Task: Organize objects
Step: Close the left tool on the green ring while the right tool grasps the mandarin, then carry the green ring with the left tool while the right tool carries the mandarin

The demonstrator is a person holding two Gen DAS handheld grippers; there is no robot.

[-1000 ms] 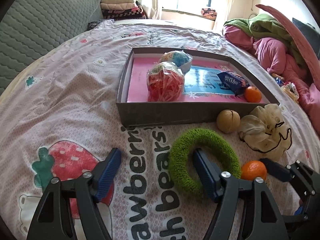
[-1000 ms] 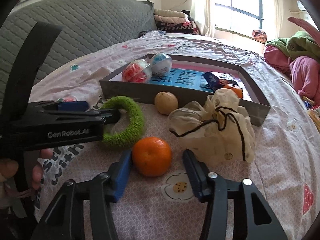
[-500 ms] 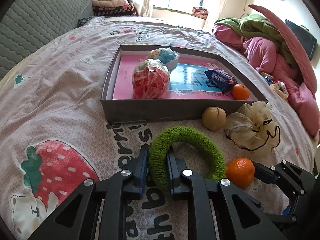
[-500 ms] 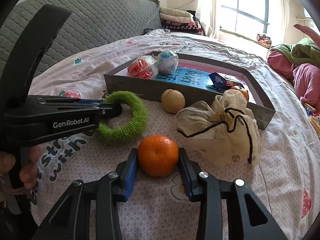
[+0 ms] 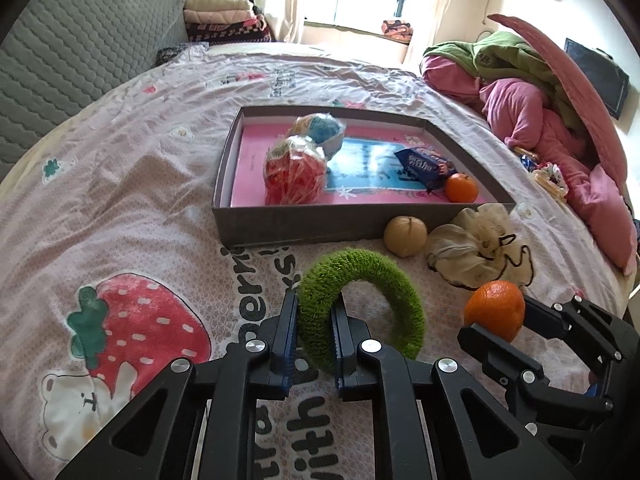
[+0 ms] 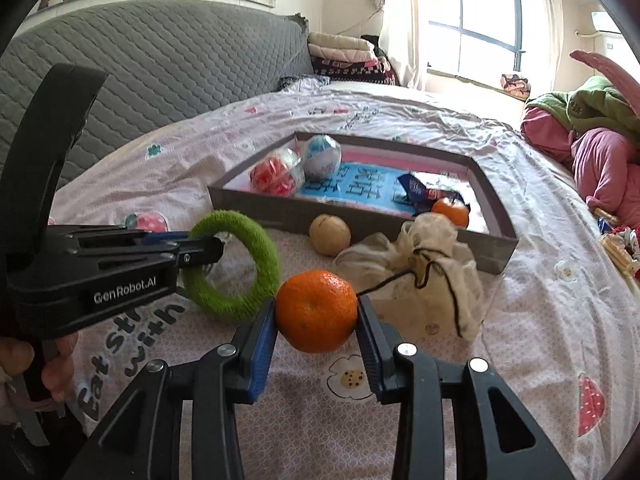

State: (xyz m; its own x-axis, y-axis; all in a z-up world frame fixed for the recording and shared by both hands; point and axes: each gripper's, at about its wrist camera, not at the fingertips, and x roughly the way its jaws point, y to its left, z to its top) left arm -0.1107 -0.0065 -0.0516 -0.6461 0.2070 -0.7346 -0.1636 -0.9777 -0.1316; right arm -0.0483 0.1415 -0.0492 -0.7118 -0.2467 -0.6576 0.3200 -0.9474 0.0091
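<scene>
Grey shallow cardboard box (image 5: 344, 222) sits on your bed, long side facing you. Fuzzy green ring (image 5: 360, 304): a second ago your left hand-held gripper (image 5: 314, 344) straddled it wide; now it's clamped, ring tilted up. Round orange tangerine (image 6: 316, 310) is pinched in your right hand-held gripper (image 6: 316, 340), lifted off the sheet. Both look box-ready.
</scene>
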